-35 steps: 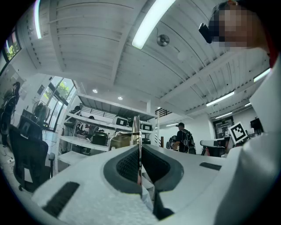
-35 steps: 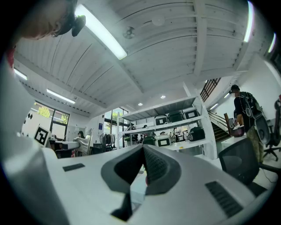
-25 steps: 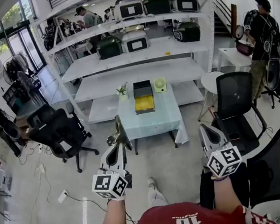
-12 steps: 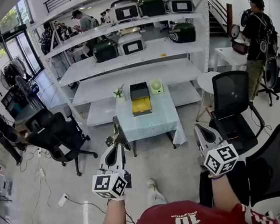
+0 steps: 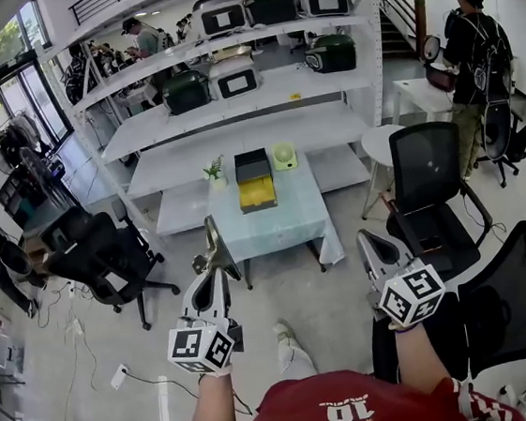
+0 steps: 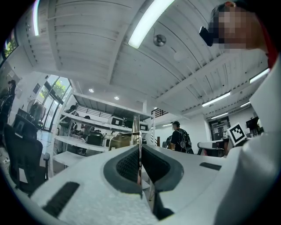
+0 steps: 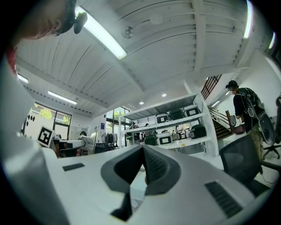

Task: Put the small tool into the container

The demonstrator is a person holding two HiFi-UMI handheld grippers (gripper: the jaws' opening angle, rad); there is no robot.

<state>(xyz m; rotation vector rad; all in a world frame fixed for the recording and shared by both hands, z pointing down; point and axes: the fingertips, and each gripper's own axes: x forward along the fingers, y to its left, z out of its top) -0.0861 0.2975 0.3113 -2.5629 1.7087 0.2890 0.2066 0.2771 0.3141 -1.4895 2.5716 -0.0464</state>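
Note:
My left gripper [image 5: 211,265] is shut on a small tool [image 5: 213,243] with a brass body and a thin metal blade, held above the floor short of the table. In the left gripper view the small tool [image 6: 138,132] stands edge-on between the closed pads. My right gripper [image 5: 367,241] is shut with nothing showing between its pads [image 7: 151,163]. The container [image 5: 255,181], a black box with a yellow part in front, sits at the far end of a small table [image 5: 274,222] covered in pale blue cloth, well ahead of both grippers.
A small plant [image 5: 214,171] and a green round object [image 5: 283,156] flank the container. Black office chairs stand left [image 5: 108,260] and right [image 5: 430,186] of the table. White shelving [image 5: 230,86] with cookers rises behind. A person [image 5: 466,49] stands at far right.
The whole scene has drifted slightly left and nearer in the head view, with the table a little closer. Both grippers keep their pose, and the left one still grips the tool.

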